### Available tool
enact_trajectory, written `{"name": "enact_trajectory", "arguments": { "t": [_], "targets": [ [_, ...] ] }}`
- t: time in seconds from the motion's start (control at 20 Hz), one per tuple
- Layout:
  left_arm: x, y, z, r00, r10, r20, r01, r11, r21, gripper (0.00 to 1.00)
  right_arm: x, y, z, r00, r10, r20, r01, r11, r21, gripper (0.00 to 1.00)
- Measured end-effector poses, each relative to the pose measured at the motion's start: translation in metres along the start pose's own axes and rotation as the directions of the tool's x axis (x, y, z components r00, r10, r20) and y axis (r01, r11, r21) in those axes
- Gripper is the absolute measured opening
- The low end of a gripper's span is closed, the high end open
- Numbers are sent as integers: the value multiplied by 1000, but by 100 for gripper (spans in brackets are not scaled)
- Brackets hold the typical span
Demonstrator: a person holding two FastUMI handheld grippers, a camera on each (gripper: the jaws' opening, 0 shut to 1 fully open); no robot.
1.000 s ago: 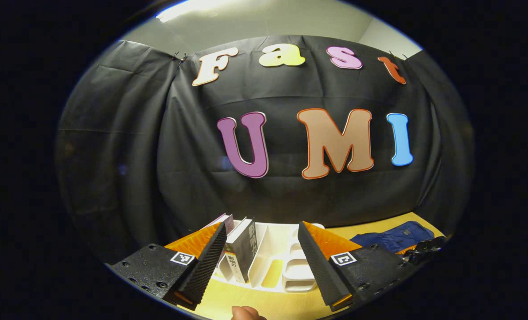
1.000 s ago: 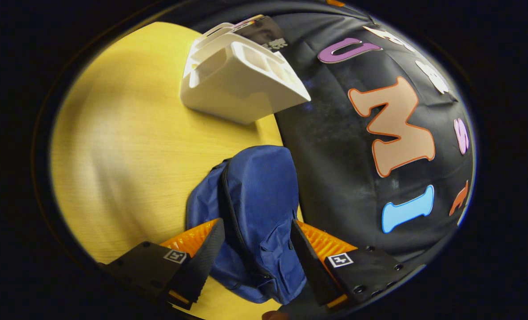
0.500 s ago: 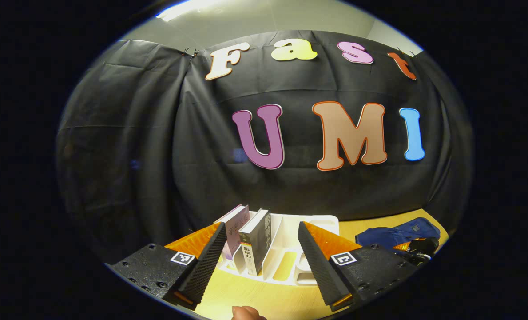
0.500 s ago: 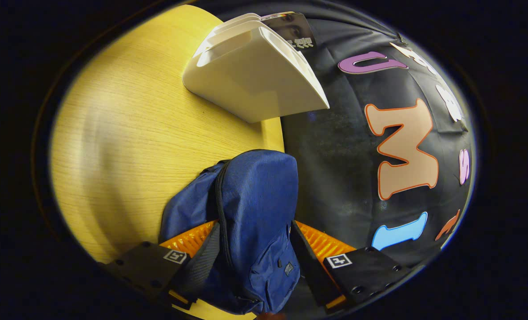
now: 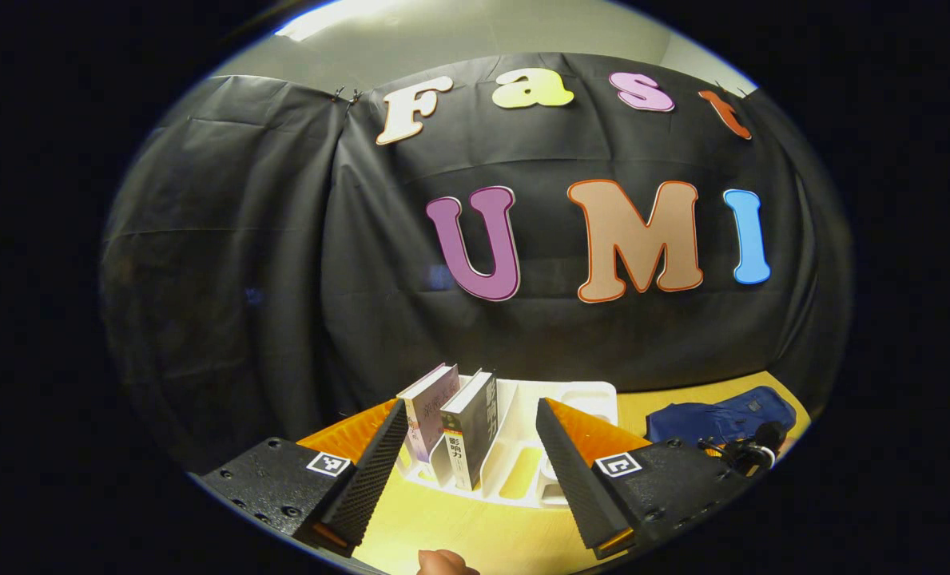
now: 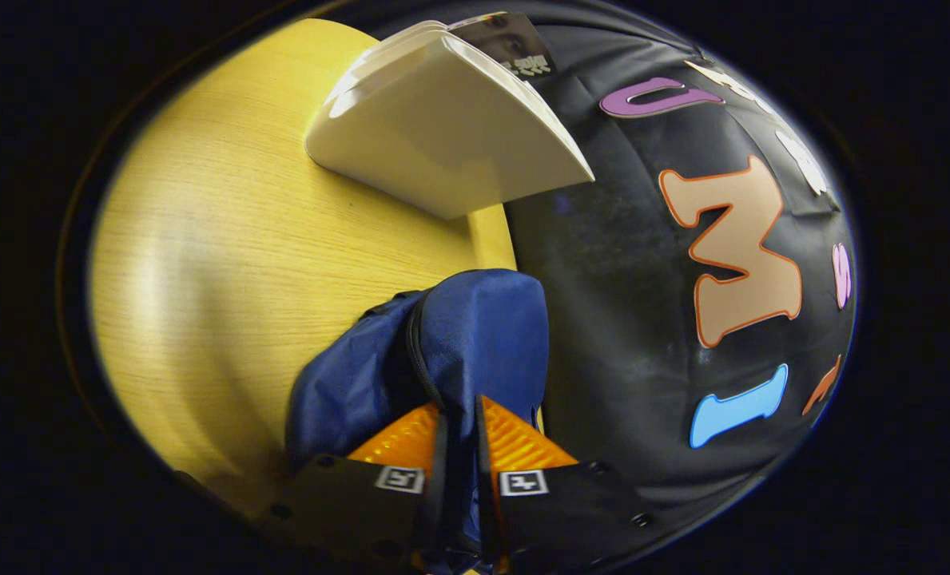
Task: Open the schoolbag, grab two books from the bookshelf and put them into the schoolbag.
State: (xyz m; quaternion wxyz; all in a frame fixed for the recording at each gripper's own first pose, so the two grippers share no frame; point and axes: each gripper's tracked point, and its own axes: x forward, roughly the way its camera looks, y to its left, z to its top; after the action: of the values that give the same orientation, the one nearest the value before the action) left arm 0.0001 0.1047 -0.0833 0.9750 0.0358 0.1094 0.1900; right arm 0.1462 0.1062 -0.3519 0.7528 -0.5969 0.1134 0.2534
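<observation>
In the right gripper view the blue schoolbag (image 6: 475, 335) lies on the yellow table by the black wall. My right gripper (image 6: 459, 471) is shut on a fold of its fabric beside the zipper line. The white bookshelf (image 6: 443, 136) stands farther along the table, with a dark book (image 6: 506, 44) sticking out behind it. In the left gripper view my left gripper (image 5: 471, 479) hangs open above the table, in front of the bookshelf (image 5: 570, 399). Two upright books stand in the bookshelf's left slots: a pale purple one (image 5: 431, 407) and a dark one (image 5: 475, 427). The schoolbag (image 5: 722, 415) lies at the far right.
The wooden table (image 6: 227, 239) stretches wide to the left of the bag. The black cloth wall (image 5: 283, 279) closes off the table's far side right behind bookshelf and bag. A fingertip (image 5: 443, 563) shows at the bottom edge of the left gripper view.
My right gripper moved onto the schoolbag and went from open to shut on its fabric. The left gripper drew back a little, so the bookshelf sits farther off.
</observation>
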Motion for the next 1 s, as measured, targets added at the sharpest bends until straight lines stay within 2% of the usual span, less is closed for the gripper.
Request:
{"name": "enact_trajectory", "arguments": {
  "t": [0.05, 0.15, 0.25, 0.3, 0.45, 0.5, 0.55, 0.65, 0.7, 0.75, 0.85, 1.0],
  "targets": [
    [0, 0, 0, 1000, 0, 1, 0, 1000, -1, 95, 0, 7, -5, 999, 27, -31, -26, 999, 31, 11],
    [2, -1, 0, 1000, 4, -2, -4, 1000, -4, 95, 4, 18, -10, 990, 115, -88, -110, 992, 54, 7],
    [1, 1, -2, 1000, 9, -7, -9, 1000, -13, 95, 7, 18, -9, 988, 138, -74, -132, 988, 84, 0],
    [1, 4, -3, 1000, 16, -5, -16, 1000, -16, 95, 6, 19, -10, 987, 143, -78, -135, 986, 100, 8],
    [4, 8, -9, 1000, 16, -23, -17, 999, -35, 95, 6, 17, -10, 983, 161, -93, -143, 974, 174, 0],
    [6, 8, -12, 999, 14, -35, -15, 999, -51, 94, 7, 16, -8, 982, 171, -85, -149, 964, 220, 4],
    [7, 10, -15, 999, 16, -40, -18, 998, -63, 95, 4, 17, -5, 977, 196, -81, -167, 947, 275, 4],
    [12, 13, -20, 998, 22, -53, -26, 997, -76, 94, 4, 15, -7, 964, 255, -79, -206, 900, 385, 0],
    [14, 15, -22, 998, 23, -59, -28, 997, -76, 95, 4, 8, -6, 962, 264, -72, -206, 873, 443, 3],
    [16, 16, -20, 998, 24, -56, -28, 997, -77, 95, 3, 1, -4, 963, 264, -61, -200, 844, 498, 0],
    [20, 19, -18, 999, 26, -44, -29, 997, -68, 95, 2, -15, -5, 968, 249, -34, -179, 779, 601, 3],
    [30, 22, -17, 999, 23, -38, -25, 998, -58, 95, -3, -37, -6, 971, 238, 5, -161, 640, 751, 3]
  ]
}}
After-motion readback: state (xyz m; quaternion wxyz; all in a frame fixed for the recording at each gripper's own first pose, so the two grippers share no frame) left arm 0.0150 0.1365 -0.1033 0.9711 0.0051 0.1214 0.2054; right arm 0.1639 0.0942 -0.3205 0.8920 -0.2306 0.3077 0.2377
